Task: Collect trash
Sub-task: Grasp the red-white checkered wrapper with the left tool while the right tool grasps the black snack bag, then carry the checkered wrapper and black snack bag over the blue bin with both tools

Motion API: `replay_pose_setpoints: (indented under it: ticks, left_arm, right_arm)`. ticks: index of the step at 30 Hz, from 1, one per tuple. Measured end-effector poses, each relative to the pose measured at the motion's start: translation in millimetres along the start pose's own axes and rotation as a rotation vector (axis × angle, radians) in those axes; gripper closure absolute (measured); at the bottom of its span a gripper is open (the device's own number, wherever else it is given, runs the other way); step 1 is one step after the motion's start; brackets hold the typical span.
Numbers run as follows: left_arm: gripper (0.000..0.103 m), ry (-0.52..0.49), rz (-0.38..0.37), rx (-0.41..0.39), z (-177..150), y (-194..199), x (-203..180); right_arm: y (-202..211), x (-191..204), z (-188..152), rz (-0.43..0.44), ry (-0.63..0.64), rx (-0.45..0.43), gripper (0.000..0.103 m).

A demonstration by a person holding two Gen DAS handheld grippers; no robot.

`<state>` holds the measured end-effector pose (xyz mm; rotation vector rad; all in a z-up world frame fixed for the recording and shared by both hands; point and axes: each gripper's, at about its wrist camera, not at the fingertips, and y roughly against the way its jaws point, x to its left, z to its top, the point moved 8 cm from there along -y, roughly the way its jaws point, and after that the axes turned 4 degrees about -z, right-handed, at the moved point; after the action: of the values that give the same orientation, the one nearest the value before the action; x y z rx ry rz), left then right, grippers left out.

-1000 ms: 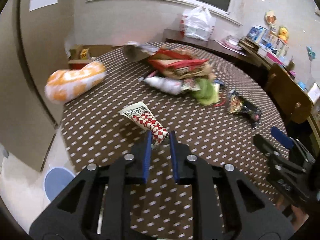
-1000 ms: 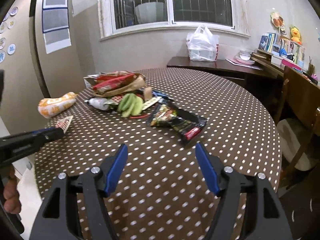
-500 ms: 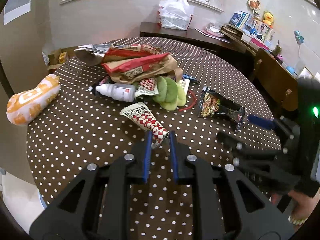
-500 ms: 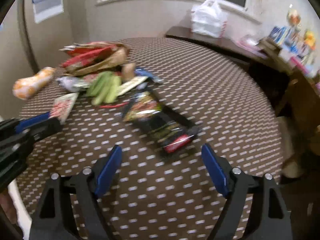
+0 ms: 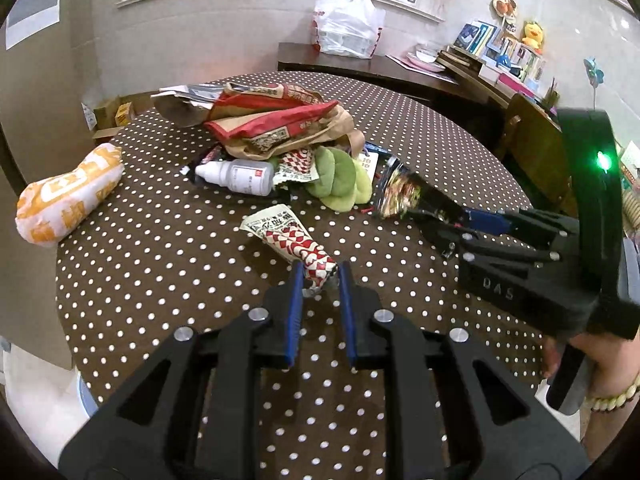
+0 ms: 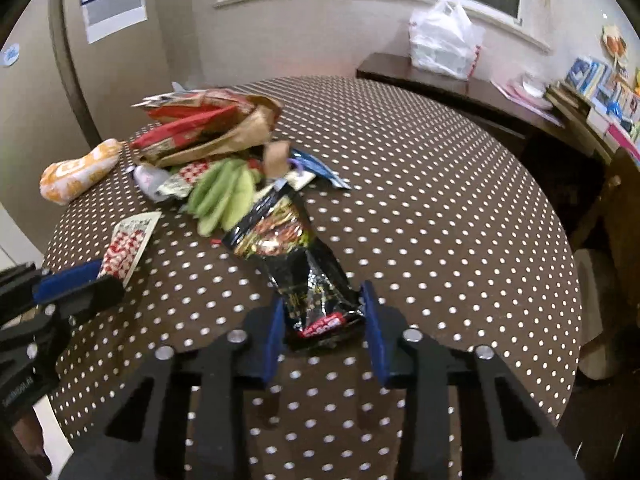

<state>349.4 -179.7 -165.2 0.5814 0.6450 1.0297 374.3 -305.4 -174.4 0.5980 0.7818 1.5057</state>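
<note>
On the brown dotted table (image 5: 160, 264), my left gripper (image 5: 320, 280) is shut on the near end of a red-and-white checkered wrapper (image 5: 288, 236). The right wrist view shows that wrapper (image 6: 130, 236) and the left gripper (image 6: 80, 284) at the left edge. My right gripper (image 6: 322, 312) has its jaws closing on the near end of a black snack bag (image 6: 288, 248), and both blue pads touch the bag's sides. The left wrist view shows the black snack bag (image 5: 400, 192) tilted up from the right gripper (image 5: 452, 220), held by a hand at the right.
A trash pile sits mid-table: brown and red paper bags (image 5: 280, 128), a white bottle (image 5: 236, 174), green pieces (image 5: 340, 180). An orange-and-white bag (image 5: 68, 196) lies at the left edge. Behind are a sideboard with a white plastic bag (image 5: 348, 28) and a wooden chair (image 5: 532, 148).
The right gripper moved forward over the black snack bag and its wide jaws closed onto the bag's near end. The left gripper kept its hold on the checkered wrapper while its view swung right.
</note>
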Motion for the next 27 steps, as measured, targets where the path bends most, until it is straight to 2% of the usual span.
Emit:
replay_pose_setpoints:
  ticks: [7,15,18,21,27]
  left_arm:
    - [0.085,0.047,0.005,-0.018,-13,19,24]
    - [0.085,0.106,0.019,-0.064,-32,57,62]
    - [0.085,0.124,0.043,-0.089,-42,78,84]
    - [0.085,0.134,0.107,-0.119,-54,102,110]
    - [0.085,0.213,0.182,-0.152,-88,146,171]
  right_arm:
    - [30,43,-14,0.034,0.038,-0.089,0.092]
    - [56,109,-10,0.121,0.082,-0.163,0.092]
    - [68,140,-14,0.188,0.088,-0.169,0.092]
    - [79,182,-15,0.329,0.089,-0.153,0.092]
    - [93,266,-18,0.447,0.174,-0.158,0.092]
